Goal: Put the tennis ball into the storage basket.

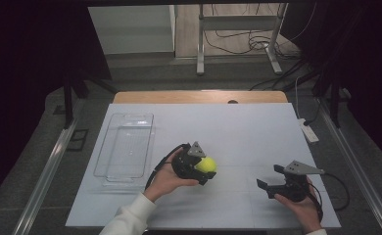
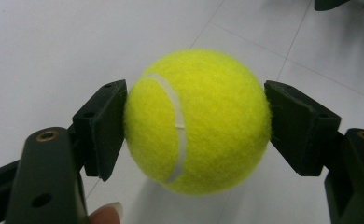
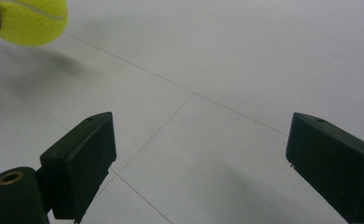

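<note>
The pickup looks done: the left gripper has its fingers clamped on either side of the ball, which hangs just above the table near its middle. What seems left is carrying it to the clear tray at the left, well apart and holding nothing. The right gripper rests with fingers spread wide, nothing between them. No brand or writing can be read on the ball, just its white seam.

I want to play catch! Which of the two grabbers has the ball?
The left gripper, nearer the clear tray, squeezes the yellow tennis ball between its fingers. The right gripper is open, holding nothing.
</note>
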Available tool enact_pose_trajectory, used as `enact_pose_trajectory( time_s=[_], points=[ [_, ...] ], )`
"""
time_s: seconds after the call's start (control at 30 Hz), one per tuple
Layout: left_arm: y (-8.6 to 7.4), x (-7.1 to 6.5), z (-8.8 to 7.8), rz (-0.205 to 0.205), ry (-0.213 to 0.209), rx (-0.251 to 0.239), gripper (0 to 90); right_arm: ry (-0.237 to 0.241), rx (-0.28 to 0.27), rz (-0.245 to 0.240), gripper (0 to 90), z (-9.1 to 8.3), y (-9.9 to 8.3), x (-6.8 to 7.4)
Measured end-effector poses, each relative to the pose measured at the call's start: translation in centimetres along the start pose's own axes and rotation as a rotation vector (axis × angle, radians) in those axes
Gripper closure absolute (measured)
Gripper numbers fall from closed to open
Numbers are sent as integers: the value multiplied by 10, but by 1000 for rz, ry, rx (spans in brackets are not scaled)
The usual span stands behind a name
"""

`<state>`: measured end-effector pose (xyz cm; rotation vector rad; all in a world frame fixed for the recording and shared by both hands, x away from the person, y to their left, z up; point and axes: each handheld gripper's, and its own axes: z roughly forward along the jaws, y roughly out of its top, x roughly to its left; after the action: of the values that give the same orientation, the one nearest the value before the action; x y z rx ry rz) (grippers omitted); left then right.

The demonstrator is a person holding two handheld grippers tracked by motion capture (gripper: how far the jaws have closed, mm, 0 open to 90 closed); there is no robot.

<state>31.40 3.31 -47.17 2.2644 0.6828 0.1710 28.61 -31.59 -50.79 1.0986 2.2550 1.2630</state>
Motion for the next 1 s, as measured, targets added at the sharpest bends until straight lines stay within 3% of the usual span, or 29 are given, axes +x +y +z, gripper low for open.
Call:
enact_pose_trajectory(
  time_s=[1.0],
  points=[
    [-2, 3, -21, 3, 37, -83, 258, 3, -6, 1, 85, 0, 0, 0]
  ],
)
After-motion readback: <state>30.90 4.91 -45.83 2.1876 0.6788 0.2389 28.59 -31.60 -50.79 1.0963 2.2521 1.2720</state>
